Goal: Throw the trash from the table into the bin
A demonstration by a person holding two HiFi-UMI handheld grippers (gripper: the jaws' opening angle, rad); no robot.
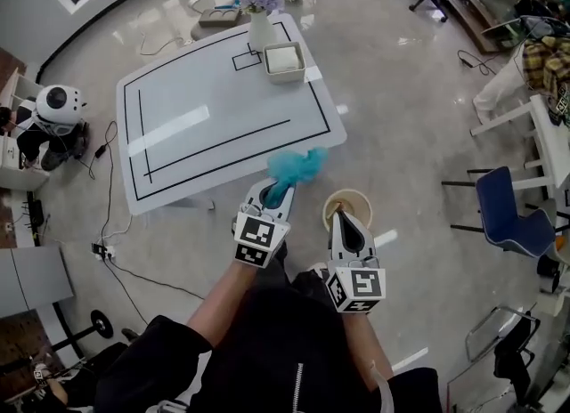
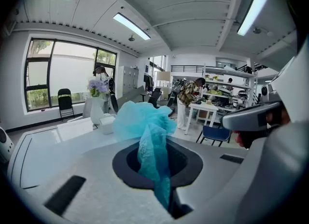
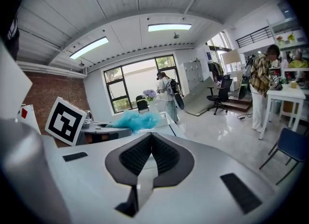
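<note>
Both forearms reach forward, grippers tilted slightly down. Left gripper (image 1: pixel 278 190) is clamped on teal trash (image 1: pixel 297 167), held just past the table (image 1: pixel 205 91) edge, near the bin (image 1: pixel 363 202). Right gripper (image 1: pixel 342 217) has its jaws together, empty, over the bin.

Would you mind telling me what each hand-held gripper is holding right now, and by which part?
The left hand-held gripper pinches the crumpled teal trash by its narrow tail end; the right hand-held gripper is shut on nothing.
</note>
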